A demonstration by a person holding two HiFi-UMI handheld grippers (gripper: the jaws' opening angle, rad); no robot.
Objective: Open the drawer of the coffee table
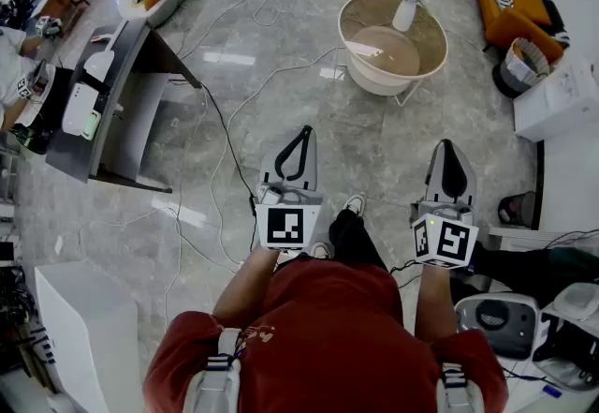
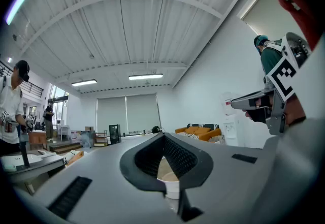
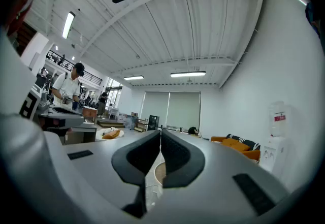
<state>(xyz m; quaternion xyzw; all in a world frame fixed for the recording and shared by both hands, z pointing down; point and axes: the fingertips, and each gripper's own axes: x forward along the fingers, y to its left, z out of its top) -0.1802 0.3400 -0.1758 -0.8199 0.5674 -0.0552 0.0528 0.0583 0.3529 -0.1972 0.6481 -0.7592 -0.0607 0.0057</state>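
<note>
Stage: approach, drawer untouched and not yet visible. My left gripper [image 1: 298,154] and right gripper [image 1: 451,169] have their jaws together, empty and level, with the round coffee table [image 1: 370,76] well ahead. Next, I judge: close in, part the jaws, locate the drawer pull.

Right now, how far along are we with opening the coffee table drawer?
Nothing looks done yet. The round coffee table stands across the floor, apart from both grippers, and no drawer shows from here. In hand: nothing. The left gripper and right gripper are shut and empty, held level. Left: approach, find the drawer, grip it, pull.
</note>
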